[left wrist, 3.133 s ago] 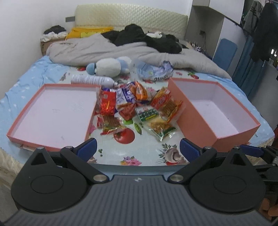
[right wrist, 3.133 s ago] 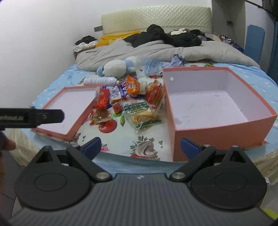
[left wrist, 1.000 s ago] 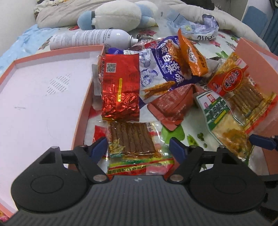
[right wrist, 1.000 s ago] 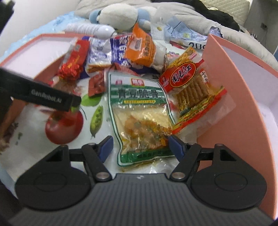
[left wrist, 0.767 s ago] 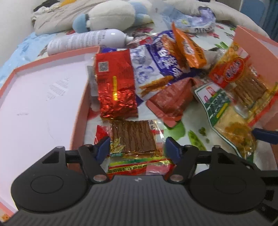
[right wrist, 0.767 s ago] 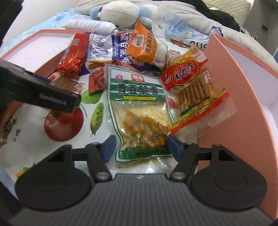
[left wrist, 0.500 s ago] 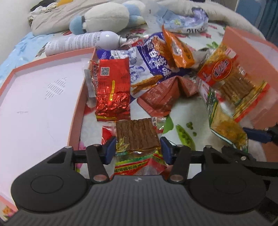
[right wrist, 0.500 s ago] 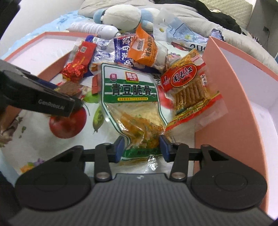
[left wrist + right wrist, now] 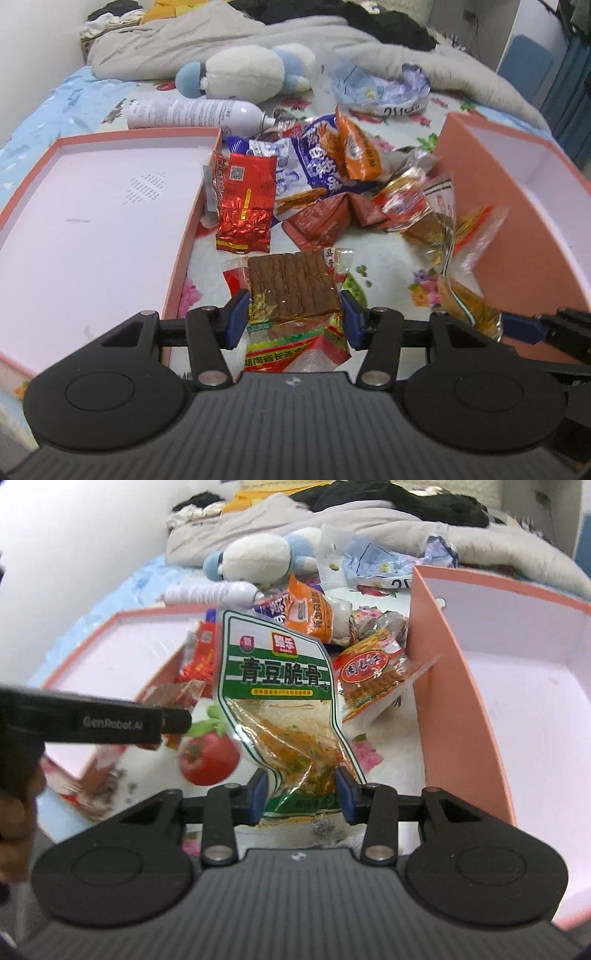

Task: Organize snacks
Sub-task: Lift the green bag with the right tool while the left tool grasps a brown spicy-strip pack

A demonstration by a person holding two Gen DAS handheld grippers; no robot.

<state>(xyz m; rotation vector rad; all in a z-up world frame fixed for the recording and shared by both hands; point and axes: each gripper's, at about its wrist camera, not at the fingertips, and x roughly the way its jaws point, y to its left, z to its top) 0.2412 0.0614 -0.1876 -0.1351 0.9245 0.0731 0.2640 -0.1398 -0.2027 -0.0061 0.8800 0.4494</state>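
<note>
My left gripper (image 9: 291,319) is shut on a clear packet of brown tofu strips (image 9: 293,286) and holds it just above the flowered cloth. My right gripper (image 9: 301,794) is shut on the lower end of a green-and-white snack packet (image 9: 280,686), lifted and tilted up off the cloth. A pile of snacks lies between the two boxes: a red foil packet (image 9: 245,201), a blue-and-white bag (image 9: 314,164), an orange packet (image 9: 356,146) and a red-labelled packet of sticks (image 9: 373,672). The left gripper's side shows as a black bar (image 9: 92,722) in the right wrist view.
A shallow pink lid (image 9: 40,158) lies to the left and a deep pink box (image 9: 436,686) to the right. Behind the pile lie a white spray can (image 9: 192,110), a plush toy (image 9: 240,74), a crumpled plastic bag (image 9: 376,88) and grey bedding.
Both grippers have closed on their packets. The right one has lifted the green packet well off the cloth; the left one has raised the tofu packet slightly and drawn back.
</note>
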